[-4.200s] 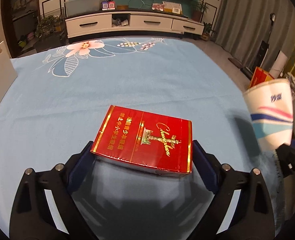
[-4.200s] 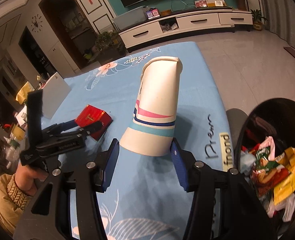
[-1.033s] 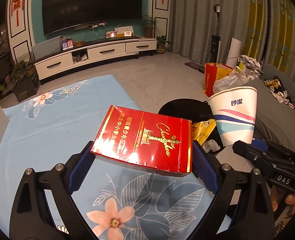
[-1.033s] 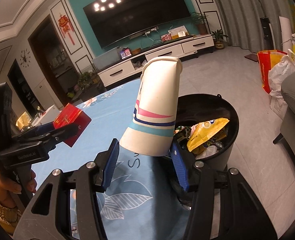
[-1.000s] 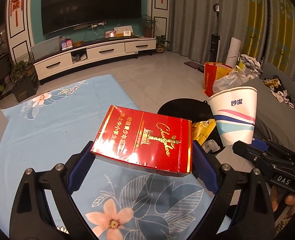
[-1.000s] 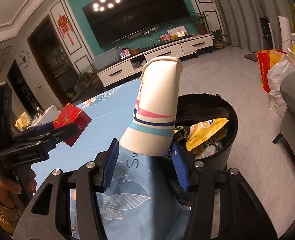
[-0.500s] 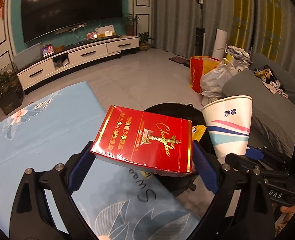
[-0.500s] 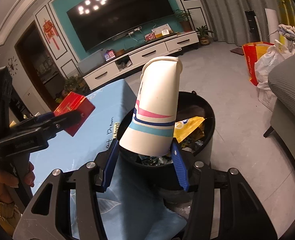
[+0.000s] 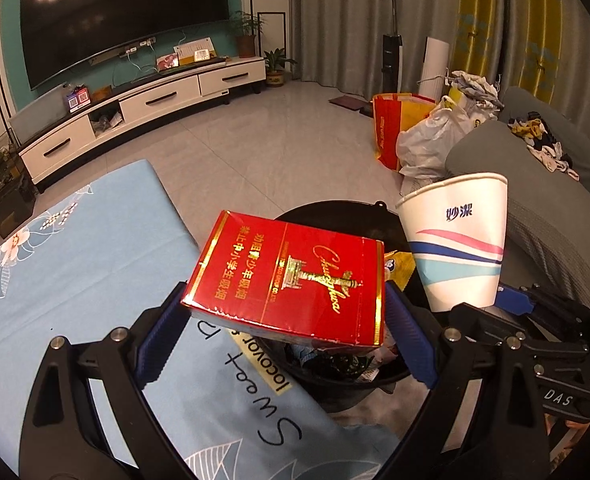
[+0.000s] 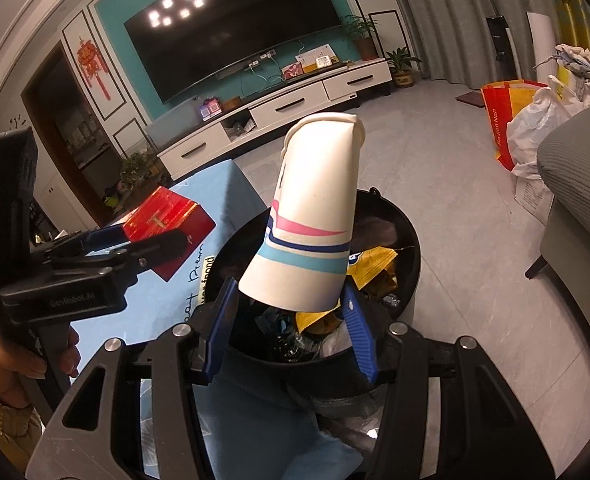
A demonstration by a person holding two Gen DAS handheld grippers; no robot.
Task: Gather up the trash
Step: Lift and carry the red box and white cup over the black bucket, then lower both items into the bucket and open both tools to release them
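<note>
- Left hand-held gripper [image 9: 287, 316] pinching a red cigarette pack [image 9: 287, 280] flat between its blue pads, pack lying face up, gold print on top.
- In the right wrist view the same pack [image 10: 167, 216] shows held out over the edge of the blue floral cloth [image 10: 163, 300], just beside the bin rim.
- Right hand-held gripper [image 10: 291, 320] clamped on the base of a white paper cup [image 10: 315, 216] with pink, navy and light blue stripes; the cup's open mouth points away from the camera.
- Cup is over the black trash bin [image 10: 409, 240]; in the left wrist view the cup [image 9: 459, 240] sits to the right of the pack, above the bin [image 9: 335, 208].
- Bin holds wrappers, a yellow snack bag [image 10: 375, 264] among them.
- Person's hand [image 10: 11, 364] grips the left tool's handle at lower left of the right wrist view.
- Background: TV [image 10: 231, 28], white low cabinet [image 10: 279, 112], grey sofa [image 9: 543, 200].
</note>
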